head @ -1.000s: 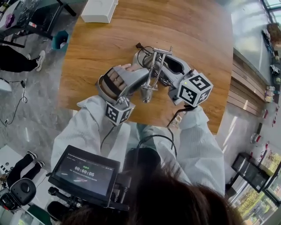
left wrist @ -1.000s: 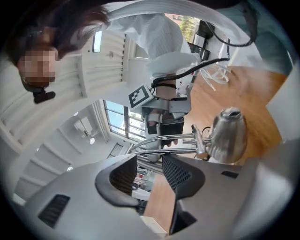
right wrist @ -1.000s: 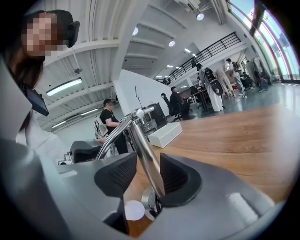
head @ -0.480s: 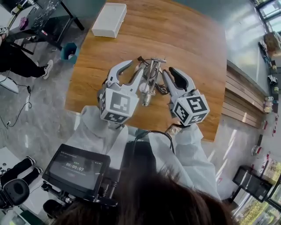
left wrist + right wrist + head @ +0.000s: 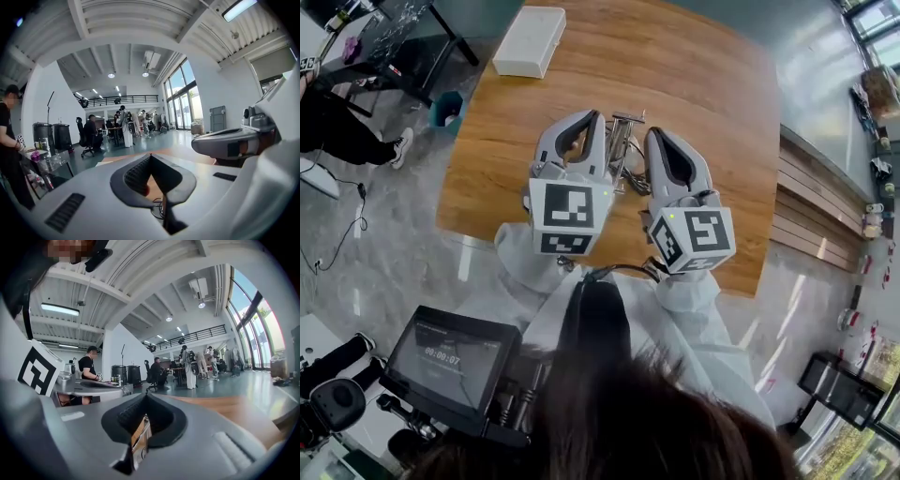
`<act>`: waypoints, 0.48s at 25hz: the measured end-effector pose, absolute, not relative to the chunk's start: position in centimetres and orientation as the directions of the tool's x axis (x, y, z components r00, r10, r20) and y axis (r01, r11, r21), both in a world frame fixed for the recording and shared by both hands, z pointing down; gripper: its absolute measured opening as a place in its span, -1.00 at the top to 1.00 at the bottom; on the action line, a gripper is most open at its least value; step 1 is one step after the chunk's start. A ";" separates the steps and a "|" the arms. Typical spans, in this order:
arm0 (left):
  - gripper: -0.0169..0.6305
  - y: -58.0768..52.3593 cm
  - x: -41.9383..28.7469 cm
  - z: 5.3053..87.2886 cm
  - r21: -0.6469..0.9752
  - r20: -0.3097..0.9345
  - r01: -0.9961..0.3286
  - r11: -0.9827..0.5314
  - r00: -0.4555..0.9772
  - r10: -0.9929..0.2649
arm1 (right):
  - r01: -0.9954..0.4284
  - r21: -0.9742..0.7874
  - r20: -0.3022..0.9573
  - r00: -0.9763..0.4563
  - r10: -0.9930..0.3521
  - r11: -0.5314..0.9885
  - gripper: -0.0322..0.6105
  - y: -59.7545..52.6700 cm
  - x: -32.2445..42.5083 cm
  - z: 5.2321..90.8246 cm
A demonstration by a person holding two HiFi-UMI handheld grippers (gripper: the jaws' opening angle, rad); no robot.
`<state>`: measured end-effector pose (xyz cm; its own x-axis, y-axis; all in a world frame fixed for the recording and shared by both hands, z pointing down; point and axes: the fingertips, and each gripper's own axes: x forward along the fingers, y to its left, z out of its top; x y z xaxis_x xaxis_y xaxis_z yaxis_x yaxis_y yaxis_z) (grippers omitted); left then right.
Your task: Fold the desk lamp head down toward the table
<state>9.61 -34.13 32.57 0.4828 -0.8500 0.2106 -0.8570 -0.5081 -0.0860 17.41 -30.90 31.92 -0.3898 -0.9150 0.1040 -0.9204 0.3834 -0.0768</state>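
The metal desk lamp [image 5: 622, 142] lies low on the wooden table [image 5: 703, 75], and only its thin arm and black cable [image 5: 634, 185] show between my two grippers. My left gripper [image 5: 595, 115] is held above the lamp's left side, shut and empty. To the lamp's right, my right gripper [image 5: 653, 132] hangs shut and empty as well. In the left gripper view the jaws meet at the left gripper's tip [image 5: 150, 155], with the cable [image 5: 157, 209] below. In the right gripper view the lamp arm [image 5: 140, 437] shows beneath the shut right gripper [image 5: 146, 395].
A white box [image 5: 531, 41] lies at the table's far left corner. A teal bin [image 5: 447, 108] and a black desk [image 5: 384, 37] stand on the floor at left. A monitor [image 5: 455, 361] sits near my body. People stand in the hall beyond.
Both grippers have let go of the lamp, lifted off it and shut their jaws. The left gripper has rolled, and its marker cube now faces up.
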 end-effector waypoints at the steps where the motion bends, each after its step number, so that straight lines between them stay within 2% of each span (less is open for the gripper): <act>1: 0.94 -34.0 9.7 32.6 -0.098 0.209 -0.858 -0.503 0.477 -0.854 | -0.920 -0.085 0.106 -0.389 -0.915 0.382 0.90 -30.8 17.5 31.9; 12: 0.94 -33.7 10.8 32.0 -0.082 0.187 -0.851 -0.518 0.498 -0.847 | -0.925 -0.097 0.149 -0.377 -0.914 0.366 0.90 -30.6 18.1 32.6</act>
<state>10.81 -33.71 32.01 0.4978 -0.8469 0.1869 -0.8512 -0.5184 -0.0819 18.12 -30.59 32.59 -0.3774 -0.9140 0.1490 -0.9254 0.3662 -0.0974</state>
